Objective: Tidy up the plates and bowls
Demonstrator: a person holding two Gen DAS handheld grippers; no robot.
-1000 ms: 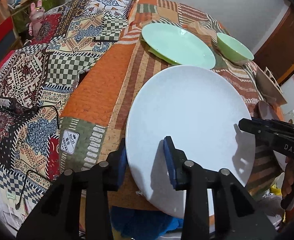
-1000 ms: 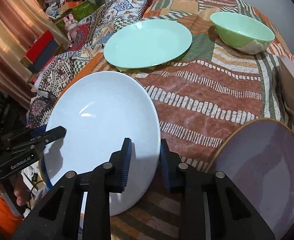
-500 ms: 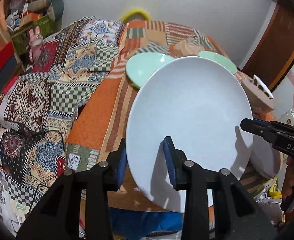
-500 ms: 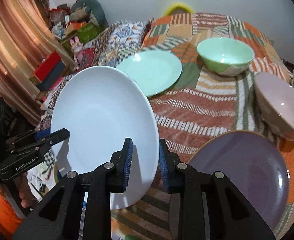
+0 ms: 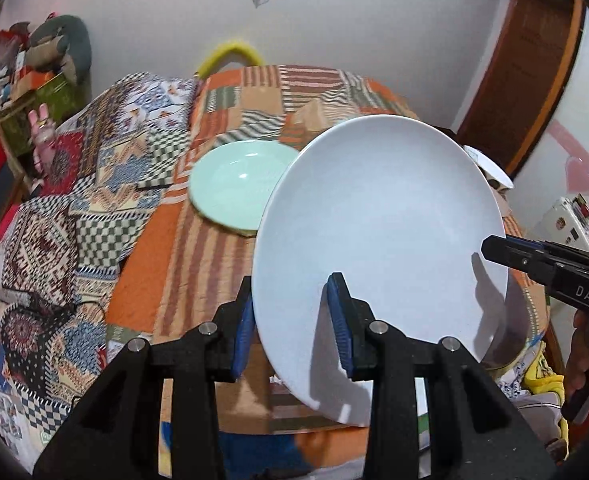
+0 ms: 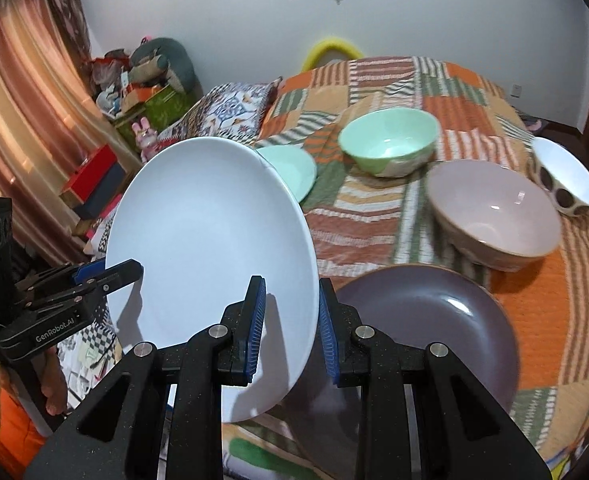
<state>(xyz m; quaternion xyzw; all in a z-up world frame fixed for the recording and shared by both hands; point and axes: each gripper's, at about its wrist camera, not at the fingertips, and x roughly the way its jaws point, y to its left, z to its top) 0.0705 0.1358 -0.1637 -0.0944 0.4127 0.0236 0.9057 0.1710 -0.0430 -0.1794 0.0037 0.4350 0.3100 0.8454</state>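
Two-handed carry going on here; white plate [image 5: 378, 240] pinched at opposite rims, left tongs [image 5: 290, 328] clamped on its lower-left edge in the left view, right tongs [image 6: 290, 320] clamped on its lower-right edge in the right view; pads pressed on the rim both sides, nothing loose. Plate tilted up and clear of the bed, filling centre frame; probably gripped at two points because a wide flat plate would swing from just one. Guessing it's headed for a stack; mint plate [image 6: 290, 172] peeking out just behind at upper centre, purple plate [image 6: 434, 320] lying flat at lower right. Bowls grouped at upper right of the right view: mint bowl [image 6: 390, 140], pink bowl [image 6: 494, 216], spotted bowl [image 6: 566, 180]; all sitting on the patchwork quilt [image 6: 374, 220]. Readable bits: "GenRobot.AI" on the left tool's body at lower left, "DAS" on the right tool at the right edge of the left view.
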